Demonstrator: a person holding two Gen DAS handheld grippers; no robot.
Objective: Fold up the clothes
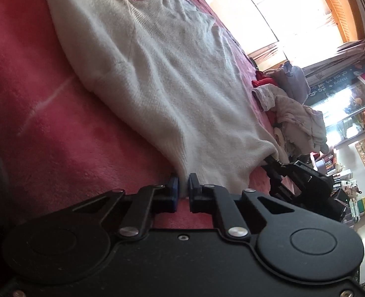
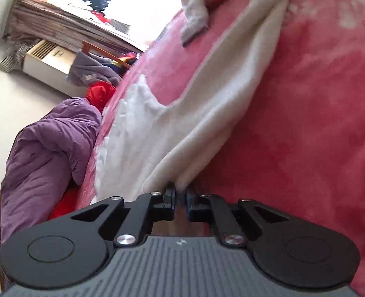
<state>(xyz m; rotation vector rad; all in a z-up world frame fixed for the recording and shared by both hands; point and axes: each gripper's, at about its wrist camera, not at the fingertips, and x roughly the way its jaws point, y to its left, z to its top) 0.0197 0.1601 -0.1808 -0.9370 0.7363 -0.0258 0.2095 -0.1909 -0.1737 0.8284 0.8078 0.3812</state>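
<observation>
Left gripper (image 1: 182,188) pinches the white sweater (image 1: 162,74) hem corner; right gripper (image 2: 180,198) is clamped on the other corner. Sweater lies spread on the pink bedspread (image 1: 46,99). Judged soft, light, stretchy: hold by corners.

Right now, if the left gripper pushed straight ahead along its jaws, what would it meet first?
The white sweater: the left gripper is already shut on its hem, so going forward would likely bunch the knit against the pink blanket.
</observation>
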